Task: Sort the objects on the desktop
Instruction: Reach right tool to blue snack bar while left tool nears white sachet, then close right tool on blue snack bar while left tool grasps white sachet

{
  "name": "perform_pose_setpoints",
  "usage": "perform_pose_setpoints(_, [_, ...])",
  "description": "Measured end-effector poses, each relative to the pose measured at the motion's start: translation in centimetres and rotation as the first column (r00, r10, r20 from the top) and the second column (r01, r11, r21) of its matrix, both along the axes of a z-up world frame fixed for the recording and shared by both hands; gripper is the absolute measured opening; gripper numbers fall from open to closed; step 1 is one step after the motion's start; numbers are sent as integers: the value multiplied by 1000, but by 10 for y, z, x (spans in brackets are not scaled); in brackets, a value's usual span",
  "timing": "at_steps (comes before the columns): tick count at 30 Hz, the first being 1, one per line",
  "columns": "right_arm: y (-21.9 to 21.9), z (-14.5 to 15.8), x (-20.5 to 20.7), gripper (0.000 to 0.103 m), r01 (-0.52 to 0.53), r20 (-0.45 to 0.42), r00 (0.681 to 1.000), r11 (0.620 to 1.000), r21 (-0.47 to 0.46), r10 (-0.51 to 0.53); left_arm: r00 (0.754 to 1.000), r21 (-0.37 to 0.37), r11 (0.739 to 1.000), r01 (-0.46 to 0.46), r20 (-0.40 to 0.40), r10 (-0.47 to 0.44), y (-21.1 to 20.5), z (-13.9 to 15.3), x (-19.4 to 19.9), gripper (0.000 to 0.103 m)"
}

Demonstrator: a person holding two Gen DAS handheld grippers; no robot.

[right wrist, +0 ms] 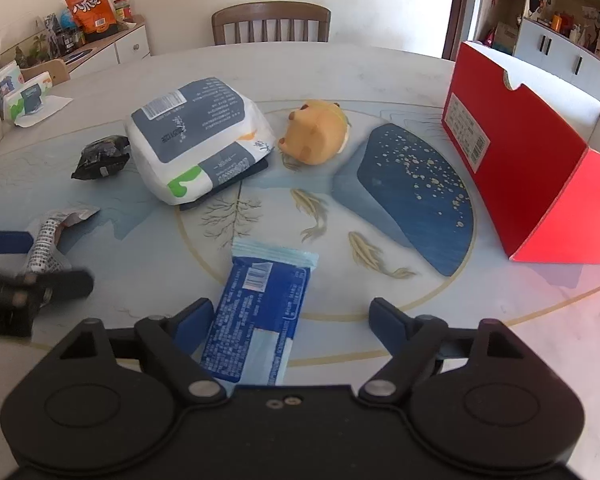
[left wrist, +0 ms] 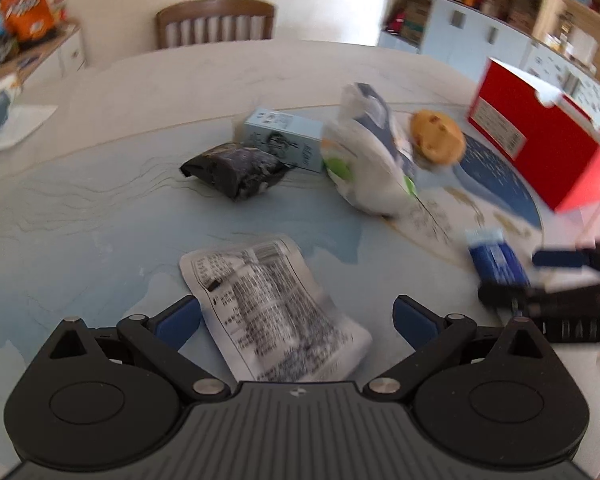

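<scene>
- The flat blue plastic snack packet [right wrist: 256, 316] is lying on the round painted bench [right wrist: 380, 80] near its front edge, sitting between the wide-open fingers of the right claw [right wrist: 290, 318], unpinched.
- The crinkled white printed sachet [left wrist: 272, 312] is lying between the spread fingers of the left claw [left wrist: 296, 318], also ungripped.
- The open red cardboard box [right wrist: 532, 168] is standing at the bench's right edge.

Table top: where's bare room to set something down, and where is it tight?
Free: the far table strip between the chair and the tissue pack; the painted patch between the plush toy and red box. Crowded: the black packet, tissue pack and plush toy row, and near the blue packet and white pouch.
</scene>
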State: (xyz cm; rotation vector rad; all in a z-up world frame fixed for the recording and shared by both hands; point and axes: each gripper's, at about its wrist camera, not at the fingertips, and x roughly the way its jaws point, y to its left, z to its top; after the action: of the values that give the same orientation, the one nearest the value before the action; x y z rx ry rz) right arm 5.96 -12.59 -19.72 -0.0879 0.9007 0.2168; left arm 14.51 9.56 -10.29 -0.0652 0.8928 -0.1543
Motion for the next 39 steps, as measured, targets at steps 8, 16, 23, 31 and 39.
perform_pose_setpoints(8, [4,0,1,79,-38,-4,999,999,-1,38,998,85,994,-63,-26,65,-6,-3,17,102])
perform_pose_setpoints(16, [4,2,2,63,-57,13,998,998,7,57,1000,126,992,-14,3,14,-16,1,15,74])
perform_pose_setpoints(23, [1,4,2,41,-52,19,999,999,12,51,1000,132,991,2,18,-4,-23,4,15,59])
perform_pose_setpoints(31, [-4,11,0,36,-63,-7,998,998,15,63,999,107,994,17,40,-21,-28,9,13,52])
perform_pose_setpoints(39, [-13,24,-4,36,-93,-18,996,996,15,93,999,76,997,8,45,-11,-25,13,9,49])
